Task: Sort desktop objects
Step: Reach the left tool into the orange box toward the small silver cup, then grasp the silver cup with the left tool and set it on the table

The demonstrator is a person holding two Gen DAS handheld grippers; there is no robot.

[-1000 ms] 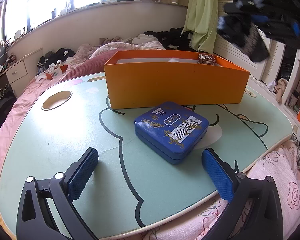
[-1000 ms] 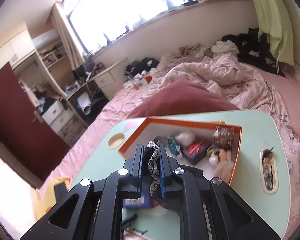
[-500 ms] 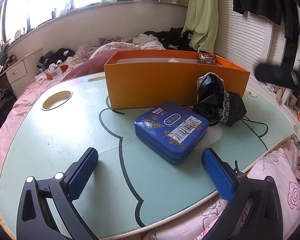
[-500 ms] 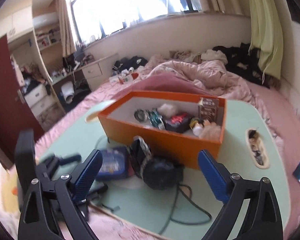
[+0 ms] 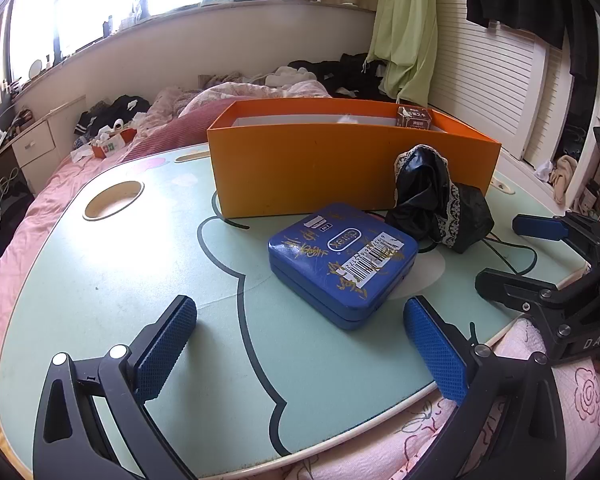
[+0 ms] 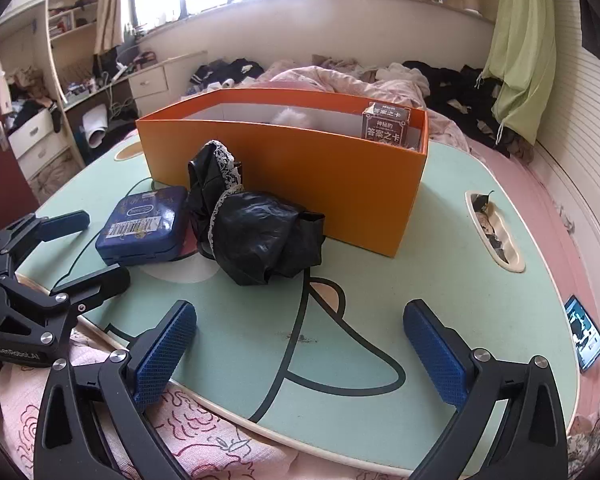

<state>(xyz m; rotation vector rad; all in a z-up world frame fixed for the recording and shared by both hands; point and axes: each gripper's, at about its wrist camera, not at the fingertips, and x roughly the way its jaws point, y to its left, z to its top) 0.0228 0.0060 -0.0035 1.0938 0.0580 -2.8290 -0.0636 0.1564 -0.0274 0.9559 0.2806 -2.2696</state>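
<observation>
A blue tin (image 5: pixel 342 262) lies on the green lap table (image 5: pixel 100 280), also in the right wrist view (image 6: pixel 144 226). A crumpled black cloth with lace trim (image 5: pixel 440 210) (image 6: pixel 256 226) lies beside it, against the front wall of the orange box (image 5: pixel 340 172) (image 6: pixel 300 176). A brown card box (image 6: pixel 386 126) and a white fluffy thing stand inside the orange box. My left gripper (image 5: pixel 300 344) is open and empty, just short of the tin. My right gripper (image 6: pixel 300 348) is open and empty, near the table's front edge, short of the cloth.
The table sits on a pink bed. A round cup hole (image 5: pixel 114 200) is at its far left and a slot tray with small bits (image 6: pixel 494 230) at its right. A phone (image 6: pixel 584 332) lies at the right edge. A black cable runs under the cloth.
The right gripper held the black cloth up high, opened and let it drop in front of the orange box. It then came down low at the table's near edge. The left gripper has not moved.
</observation>
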